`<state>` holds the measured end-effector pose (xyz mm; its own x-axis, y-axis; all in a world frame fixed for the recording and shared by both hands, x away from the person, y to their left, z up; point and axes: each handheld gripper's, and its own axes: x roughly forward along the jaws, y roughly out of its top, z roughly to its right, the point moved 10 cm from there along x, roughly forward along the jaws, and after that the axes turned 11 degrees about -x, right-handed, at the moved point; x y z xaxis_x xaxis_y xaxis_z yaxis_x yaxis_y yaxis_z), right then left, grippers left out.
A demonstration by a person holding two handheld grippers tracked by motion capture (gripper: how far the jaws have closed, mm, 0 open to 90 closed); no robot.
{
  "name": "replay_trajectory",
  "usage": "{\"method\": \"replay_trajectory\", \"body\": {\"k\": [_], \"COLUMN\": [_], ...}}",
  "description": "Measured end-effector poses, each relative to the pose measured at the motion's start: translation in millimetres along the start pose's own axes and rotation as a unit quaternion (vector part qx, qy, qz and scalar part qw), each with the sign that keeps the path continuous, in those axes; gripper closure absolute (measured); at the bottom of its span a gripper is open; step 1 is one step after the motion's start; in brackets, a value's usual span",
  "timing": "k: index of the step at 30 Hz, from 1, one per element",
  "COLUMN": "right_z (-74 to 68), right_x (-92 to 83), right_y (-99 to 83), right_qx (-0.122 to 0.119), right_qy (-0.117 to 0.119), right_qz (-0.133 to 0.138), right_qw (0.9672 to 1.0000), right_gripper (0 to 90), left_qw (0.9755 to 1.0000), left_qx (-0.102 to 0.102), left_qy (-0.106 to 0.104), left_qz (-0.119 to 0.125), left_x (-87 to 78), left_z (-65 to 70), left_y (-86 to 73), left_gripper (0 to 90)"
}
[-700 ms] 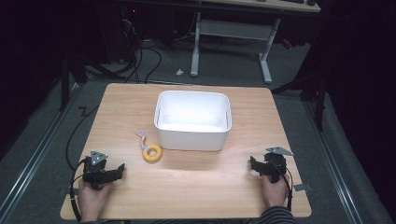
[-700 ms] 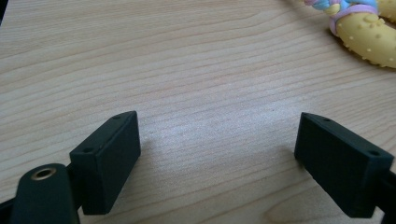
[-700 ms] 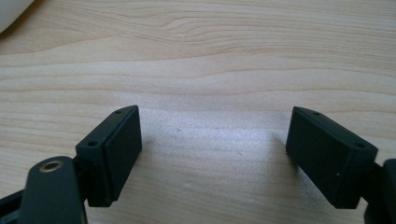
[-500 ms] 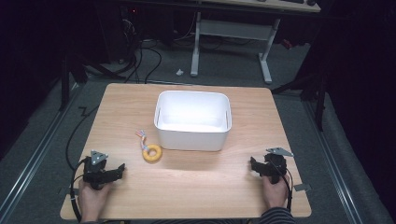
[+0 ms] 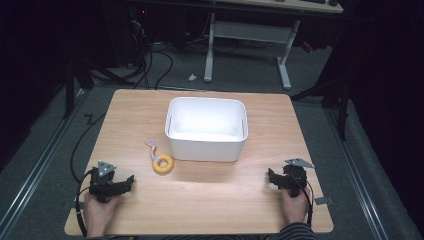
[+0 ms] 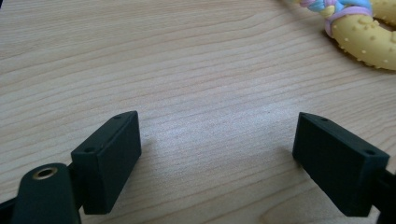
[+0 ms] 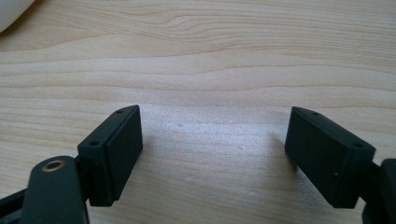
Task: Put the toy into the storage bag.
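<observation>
A white rectangular bin (image 5: 206, 130) stands at the middle of the wooden table (image 5: 210, 195). A yellow ring toy (image 5: 163, 164) with a pastel braided rope tail lies just left of the bin's front corner; its knobbly rim (image 6: 369, 35) shows at the top right of the left gripper view. My left gripper (image 5: 129, 181) rests on the table near the front left, open, nothing between its jaws (image 6: 217, 149). My right gripper (image 5: 271, 176) rests near the front right, open over bare wood (image 7: 212, 149).
The bin's rounded corner (image 7: 11, 11) peeks in at the top left of the right gripper view. Cables trail off the table's left edge. A desk frame (image 5: 247, 45) and dark floor lie beyond the far edge.
</observation>
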<state>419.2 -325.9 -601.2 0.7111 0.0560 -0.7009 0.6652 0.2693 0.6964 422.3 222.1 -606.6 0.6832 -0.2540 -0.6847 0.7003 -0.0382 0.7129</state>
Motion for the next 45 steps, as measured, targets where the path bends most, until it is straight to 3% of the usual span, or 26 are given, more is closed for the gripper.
{"method": "replay_trajectory", "body": {"k": [6,9,15,25,30,36,40,45], "right_z": [-0.5,-0.5,-1.2,-2.2,-3.1,-3.7,-3.8,-4.0], "right_x": [-0.3,-0.4,-0.7,-1.1,-1.3,-1.5,-1.5,-1.6], "right_y": [-0.1,-0.1,0.1,0.0,0.0,0.0,-0.1,-0.1], "right_qx": [0.0,-0.001,-0.003,-0.009,-0.009,-0.01,-0.012,-0.012], "right_qy": [0.001,0.001,0.004,0.005,0.007,0.008,0.009,0.009], "right_qz": [0.0,0.001,0.002,0.004,0.004,0.004,0.004,0.004], "right_qw": [1.0,1.0,1.0,0.9999,0.9999,0.9999,0.9999,0.9999], "right_gripper": [19.7,19.8,20.9,21.8,21.9,21.9,22.0,22.0], "left_qw": [1.0,1.0,1.0,1.0,0.9998,0.9995,0.9991,0.9987], "left_qx": [0.0,-0.004,0.0,-0.002,0.001,0.007,0.022,0.02], "left_qy": [-0.001,0.004,0.002,0.001,0.006,-0.015,-0.022,-0.038], "left_qz": [0.0,0.003,-0.004,-0.004,-0.019,-0.028,-0.028,-0.027], "left_x": [-0.7,-3.2,-4.8,-8.9,-9.4,-10.9,-10.5,-9.3], "left_z": [-0.3,-1.4,-0.5,3.7,7.3,21.0,31.6,43.7], "left_y": [-0.2,-0.5,-0.6,0.0,2.2,9.9,18.0,27.7], "left_gripper": [15.9,22.5,27.3,30.9,34.9,36.7,37.4,37.9]}}
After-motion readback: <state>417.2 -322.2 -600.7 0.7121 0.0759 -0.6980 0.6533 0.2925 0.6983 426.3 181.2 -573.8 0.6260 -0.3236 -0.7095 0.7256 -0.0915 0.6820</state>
